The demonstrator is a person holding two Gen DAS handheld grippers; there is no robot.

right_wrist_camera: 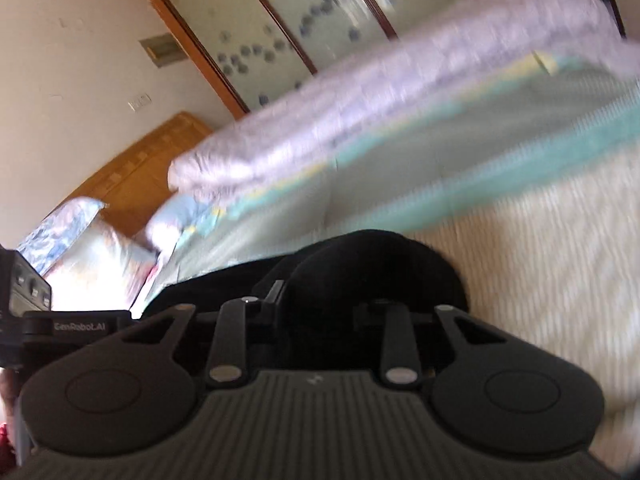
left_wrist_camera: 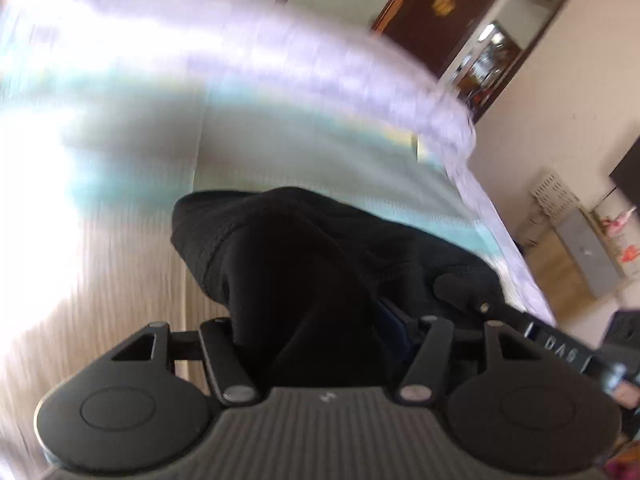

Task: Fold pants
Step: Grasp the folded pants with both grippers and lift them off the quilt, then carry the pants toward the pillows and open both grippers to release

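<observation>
Carrying black pants (left_wrist_camera: 288,264) over the bed (left_wrist_camera: 120,280): left tool (left_wrist_camera: 320,336) and right tool (right_wrist_camera: 320,312) both clamped on cloth. Better to keep both level, edges matched, before lowering.

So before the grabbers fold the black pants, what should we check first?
1. Left gripper has black pants bunched between its fingers: ok.
2. Right gripper has pants cloth between its fingers: ok.
3. Pads really pinching tight: cannot tell, the cloth hides them.
4. Pants lying smooth: not ok, bunched up.
5. Bed has room ahead of the pants: ok.
6. Picture sharp enough to aim: not ok, the background is blurred.
</observation>
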